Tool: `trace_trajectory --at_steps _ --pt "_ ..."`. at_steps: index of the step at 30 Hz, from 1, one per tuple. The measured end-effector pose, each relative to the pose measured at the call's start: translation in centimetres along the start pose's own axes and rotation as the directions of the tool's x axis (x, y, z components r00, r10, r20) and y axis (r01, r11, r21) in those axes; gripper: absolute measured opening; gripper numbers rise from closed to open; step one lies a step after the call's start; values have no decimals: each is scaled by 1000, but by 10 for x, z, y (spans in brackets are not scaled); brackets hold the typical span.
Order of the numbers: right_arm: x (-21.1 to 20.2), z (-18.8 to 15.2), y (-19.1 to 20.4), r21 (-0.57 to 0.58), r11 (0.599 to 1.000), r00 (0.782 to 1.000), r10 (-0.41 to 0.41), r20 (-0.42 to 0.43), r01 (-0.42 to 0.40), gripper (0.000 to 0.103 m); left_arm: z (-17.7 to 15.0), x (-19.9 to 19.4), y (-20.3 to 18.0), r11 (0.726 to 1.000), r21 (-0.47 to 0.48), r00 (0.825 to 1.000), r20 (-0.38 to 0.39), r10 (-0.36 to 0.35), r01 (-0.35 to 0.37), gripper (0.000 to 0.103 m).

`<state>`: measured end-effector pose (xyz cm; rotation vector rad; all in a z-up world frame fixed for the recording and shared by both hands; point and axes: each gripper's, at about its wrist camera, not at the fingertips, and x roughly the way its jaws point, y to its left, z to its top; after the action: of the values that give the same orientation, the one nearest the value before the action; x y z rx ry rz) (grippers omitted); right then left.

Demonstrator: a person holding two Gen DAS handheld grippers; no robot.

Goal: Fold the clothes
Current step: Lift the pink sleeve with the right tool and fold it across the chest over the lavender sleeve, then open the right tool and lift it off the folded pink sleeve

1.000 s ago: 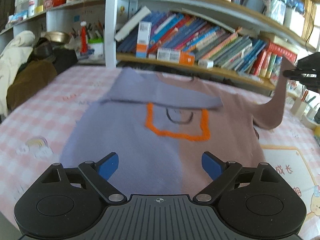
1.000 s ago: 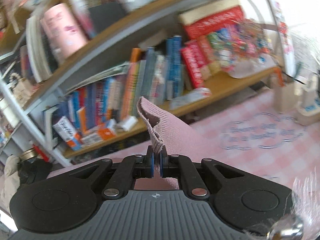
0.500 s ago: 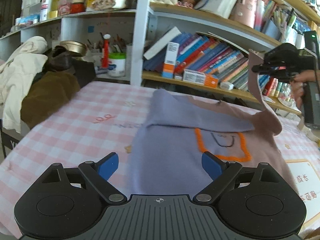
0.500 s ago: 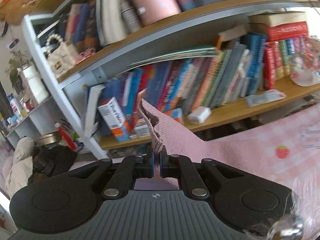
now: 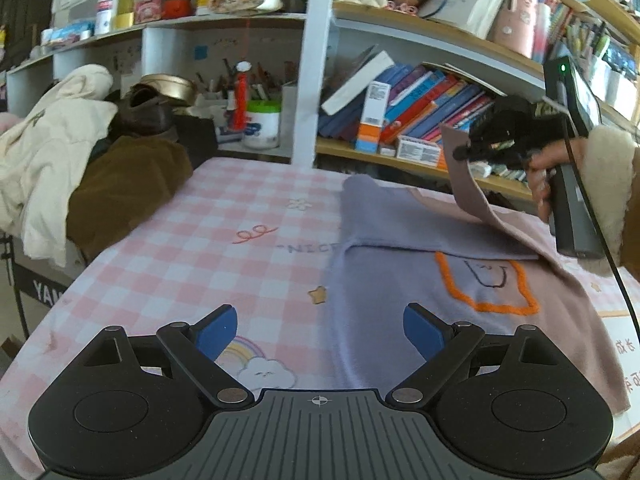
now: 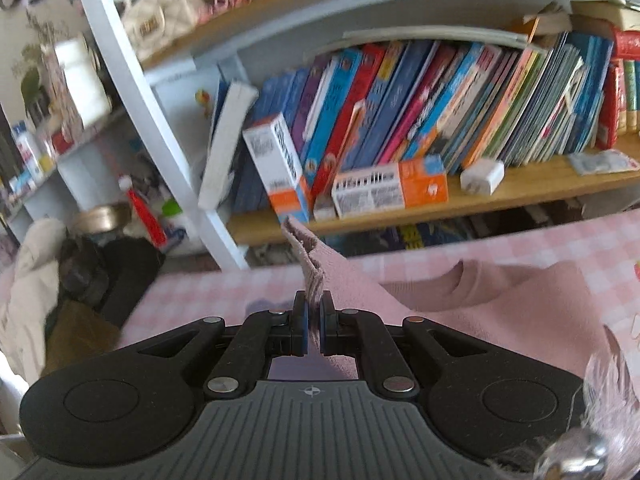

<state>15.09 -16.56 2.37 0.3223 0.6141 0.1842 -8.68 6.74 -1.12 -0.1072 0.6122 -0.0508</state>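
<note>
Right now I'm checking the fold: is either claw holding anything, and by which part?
The right claw is shut on the sweater's pink sleeve, pinching it near the cuff end. The left claw is open and holds nothing.

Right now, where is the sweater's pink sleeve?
Lifted off the table, the pink sleeve is pinched in the right gripper at the left-wrist view's right side, above the sweater, before the bookshelf.
</note>
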Motion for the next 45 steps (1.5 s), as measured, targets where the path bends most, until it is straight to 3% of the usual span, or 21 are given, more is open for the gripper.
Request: trace_trajectory --at_steps 9,11,12,13,14,15,18,24,36,45 --pt "22 -15 3 -13 1000 996 -29 -81 28 5 1 0 5 1000 2 1000 -11 -10 10 93" --pt "23 -17 6 -22 1000 994 -8 -109 6 11 1 0 3 1000 7 1000 -8 -17 17 93" --pt "23 -18 8 -28 1000 992 2 -122 -6 17 1 0 3 1000 9 1000 -6 -20 20 93" --pt "20 -19 10 -40 999 992 14 -126 -19 35 2 0 3 1000 10 1000 -4 -23 23 93" --pt "15 -20 12 -53 998 993 24 -120 -30 47 2 0 2 1000 11 1000 -1 -27 27 93" --pt "10 -22 13 -66 997 993 33 -112 -41 49 2 0 2 999 11 1000 2 -31 31 93" --pt "-4 -25 17 -96 993 994 55 -99 -65 49 3 1 0 999 12 999 8 -47 47 93" --pt "-38 -40 1 -99 995 995 22 -99 -32 50 4 5 -6 997 16 997 6 -79 79 93" --pt "-127 -100 -48 -113 987 989 -121 -83 111 53 2 16 -24 995 9 994 -35 -99 99 93" --pt "-185 -148 -88 -70 965 962 -258 -90 253 53 -9 19 -70 984 93 984 -100 -145 154 93"
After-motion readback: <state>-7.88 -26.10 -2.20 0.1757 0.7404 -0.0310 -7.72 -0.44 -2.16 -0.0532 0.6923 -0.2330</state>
